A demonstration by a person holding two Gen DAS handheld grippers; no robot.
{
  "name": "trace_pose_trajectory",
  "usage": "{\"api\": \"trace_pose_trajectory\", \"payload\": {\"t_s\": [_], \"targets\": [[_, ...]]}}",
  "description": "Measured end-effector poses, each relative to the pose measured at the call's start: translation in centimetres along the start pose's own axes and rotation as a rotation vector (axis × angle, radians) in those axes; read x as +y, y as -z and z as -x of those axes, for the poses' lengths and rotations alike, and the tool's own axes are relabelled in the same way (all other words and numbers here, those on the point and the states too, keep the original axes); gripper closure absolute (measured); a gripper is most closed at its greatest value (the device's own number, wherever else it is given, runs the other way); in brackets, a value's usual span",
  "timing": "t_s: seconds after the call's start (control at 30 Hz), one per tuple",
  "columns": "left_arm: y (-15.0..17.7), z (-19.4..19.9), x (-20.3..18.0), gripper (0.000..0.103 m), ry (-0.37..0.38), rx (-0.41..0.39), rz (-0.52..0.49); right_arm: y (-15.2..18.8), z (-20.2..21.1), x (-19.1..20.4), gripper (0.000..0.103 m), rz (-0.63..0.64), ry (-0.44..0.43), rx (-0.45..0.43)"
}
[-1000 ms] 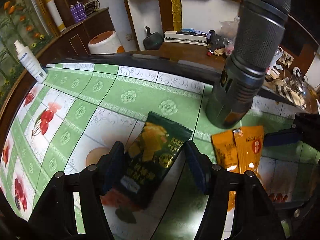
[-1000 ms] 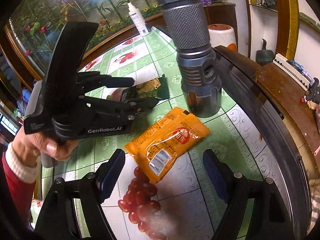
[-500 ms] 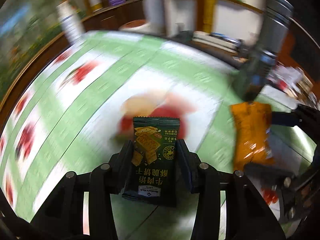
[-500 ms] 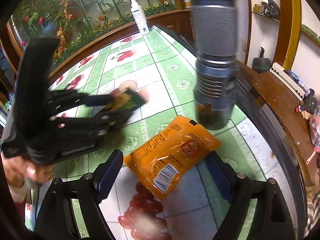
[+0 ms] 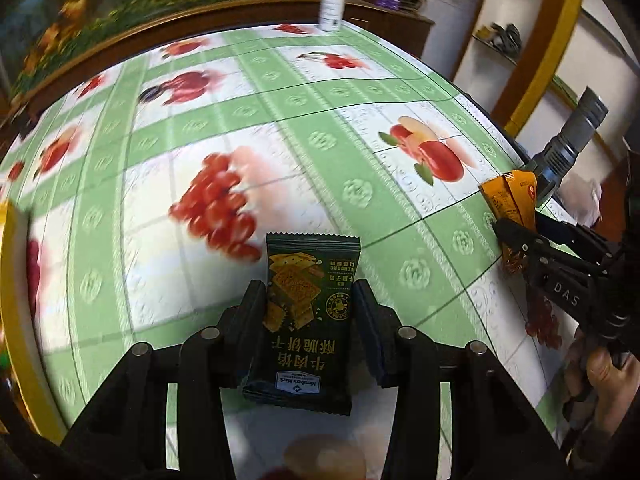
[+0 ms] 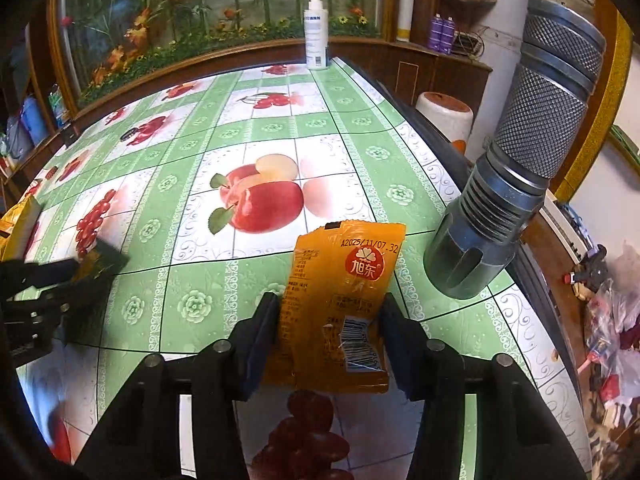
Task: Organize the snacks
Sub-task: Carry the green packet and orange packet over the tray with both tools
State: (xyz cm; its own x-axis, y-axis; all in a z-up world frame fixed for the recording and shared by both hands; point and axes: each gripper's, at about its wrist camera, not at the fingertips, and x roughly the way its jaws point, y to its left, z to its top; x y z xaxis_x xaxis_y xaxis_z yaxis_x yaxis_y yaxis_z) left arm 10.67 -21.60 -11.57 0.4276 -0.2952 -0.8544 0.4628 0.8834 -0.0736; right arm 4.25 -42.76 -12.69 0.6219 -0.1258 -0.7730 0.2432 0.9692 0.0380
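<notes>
fingers point(image 5: 256, 312) of your left gripper point(image 5: 310, 312) clamp the dark green cracker pack point(image 5: 308, 316) above the counter point(image 5: 320, 128); right gripper point(image 6: 328, 328) pinches the orange sachet point(image 6: 340, 300). both look light, crinkly, slippery: grip mid-body.

Black tool point(image 5: 310, 312) with silver screws, white "DAS" lettering

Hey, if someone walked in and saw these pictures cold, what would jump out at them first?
Probably the two snack packets, each clamped in a gripper: the left gripper holds a dark green cracker packet, and the right gripper holds an orange sachet. Next, the big knurled grey metal flashlight standing head-down near the table's right edge, and the glossy green-and-white fruit-print tablecloth beneath it all.
</notes>
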Motion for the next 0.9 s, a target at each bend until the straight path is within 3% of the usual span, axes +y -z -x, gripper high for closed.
{"api": "trace_pose_trajectory", "payload": {"t_s": [0.07, 0.17, 0.33, 0.57, 0.9], "targets": [[1.0, 0.7, 1.0, 0.061, 0.021, -0.009, 0.043, 0.2, 0.4, 0.4, 0.061, -0.004, -0.030, -0.007], [1.9, 1.6, 2.8, 0.061, 0.027, -0.016, 0.093, 0.4, 1.1, 1.6, 0.062, 0.012, -0.067, -0.014], [3.4, 3.7, 4.9, 0.061, 0.003, -0.043, 0.154, 0.2, 2.6, 4.0, 0.062, 0.025, -0.152, -0.035], [4.7, 7.2, 6.4, 0.061, -0.037, -0.106, 0.187, -0.8, 4.6, 7.4, 0.062, 0.006, -0.339, -0.068], [6.7, 12.5, 10.2, 0.061, -0.101, -0.202, 0.269, -1.8, 6.5, 12.8, 0.063, 0.032, -0.515, -0.075]]}}
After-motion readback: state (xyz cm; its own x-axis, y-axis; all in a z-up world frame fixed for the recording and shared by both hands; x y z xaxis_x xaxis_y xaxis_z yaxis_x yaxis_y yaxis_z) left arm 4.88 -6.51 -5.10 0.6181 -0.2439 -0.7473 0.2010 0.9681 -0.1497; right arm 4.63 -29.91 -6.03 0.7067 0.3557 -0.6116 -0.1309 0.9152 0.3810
